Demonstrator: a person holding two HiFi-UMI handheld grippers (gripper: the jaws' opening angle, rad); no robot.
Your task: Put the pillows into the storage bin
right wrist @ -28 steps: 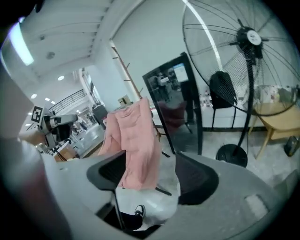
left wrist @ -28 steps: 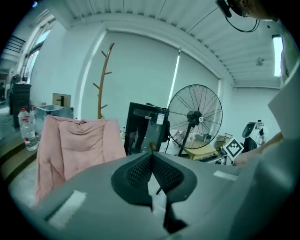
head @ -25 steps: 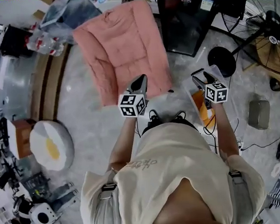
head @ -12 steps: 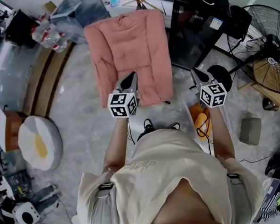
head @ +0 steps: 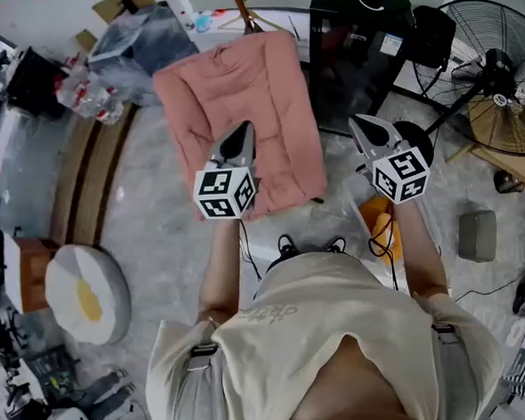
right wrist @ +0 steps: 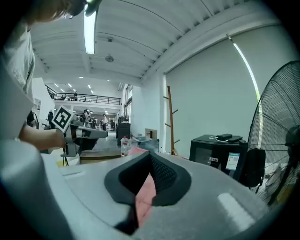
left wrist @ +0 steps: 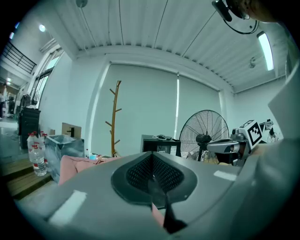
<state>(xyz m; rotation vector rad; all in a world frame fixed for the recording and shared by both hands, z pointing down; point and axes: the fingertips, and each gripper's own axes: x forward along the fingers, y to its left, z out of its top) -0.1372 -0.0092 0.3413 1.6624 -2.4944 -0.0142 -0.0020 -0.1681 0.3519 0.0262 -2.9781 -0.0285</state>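
Observation:
A large pink quilted pillow (head: 239, 108) lies flat on the concrete floor ahead of the person. My left gripper (head: 238, 135) hangs over its near edge, jaws shut with nothing between them. My right gripper (head: 360, 126) is to the right of the pillow, in front of a black cabinet; its jaws have just been closing and now stand shut on nothing. A strip of pink shows through the slit below each pair of pads in the left gripper view (left wrist: 152, 177) and the right gripper view (right wrist: 149, 169). A round white pillow with a yellow centre (head: 83, 291) lies at the left.
A black cabinet (head: 359, 48) stands right of the pink pillow, and a floor fan (head: 495, 102) further right. A clear plastic bin (head: 141, 39) and water bottles (head: 83, 96) sit at the back left beside a low wooden platform (head: 87, 171). An orange item (head: 378, 220) and cables lie near the feet.
Both grippers have risen off the floor and now point more level. The right jaws, apart a second ago, have come together. The pink pillow has not moved.

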